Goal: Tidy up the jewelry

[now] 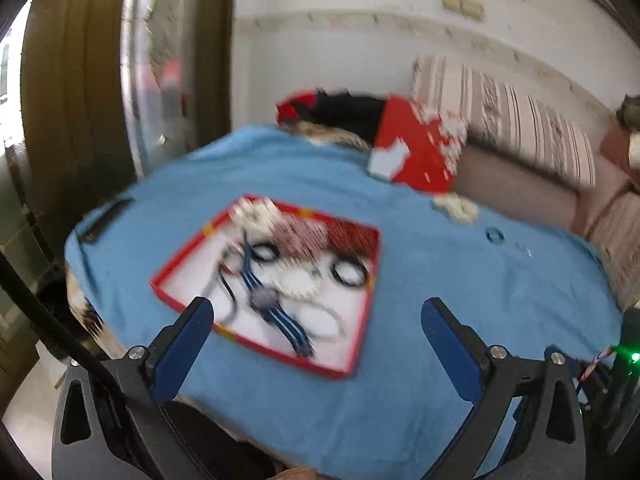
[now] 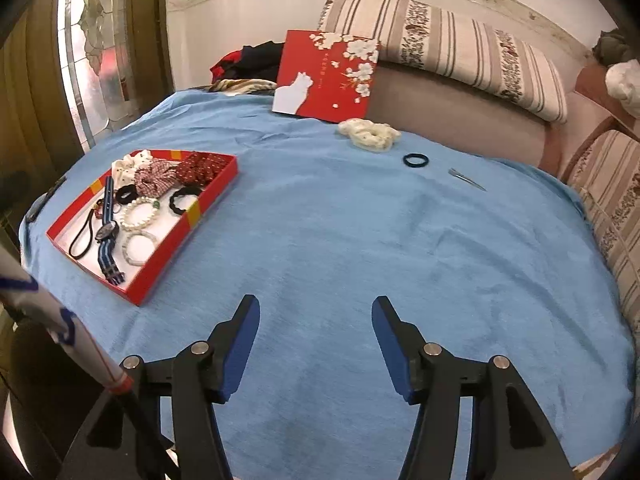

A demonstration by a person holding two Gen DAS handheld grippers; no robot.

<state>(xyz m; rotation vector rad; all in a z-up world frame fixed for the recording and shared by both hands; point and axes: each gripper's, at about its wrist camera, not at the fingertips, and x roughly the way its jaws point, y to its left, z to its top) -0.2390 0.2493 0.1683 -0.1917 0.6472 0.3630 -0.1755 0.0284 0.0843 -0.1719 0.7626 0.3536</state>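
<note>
A red open box (image 2: 182, 236) (image 1: 362, 332) lies on the blue cloth (image 2: 340, 240) at the left. It holds a striped-band watch (image 2: 107, 236) (image 1: 266, 302), pearl bracelets (image 2: 140, 210), black hair ties (image 2: 185, 196), scrunchies (image 2: 158, 176) and a black cord. Outside the box lie a cream scrunchie (image 2: 370, 133) (image 1: 456, 207), a dark hair ring (image 2: 416, 160) (image 1: 495, 235) and a metal hair clip (image 2: 466, 179). My left gripper (image 1: 318, 316) is open and empty just before the box's near edge. My right gripper (image 2: 316, 312) is open and empty over bare cloth.
The red box lid (image 2: 326, 76) with a white cat print leans against a sofa with striped cushions (image 2: 452, 40) at the back. Dark and red clothes (image 2: 252, 60) lie behind the table. A black comb (image 2: 44, 198) lies at the cloth's left edge. A door stands at left.
</note>
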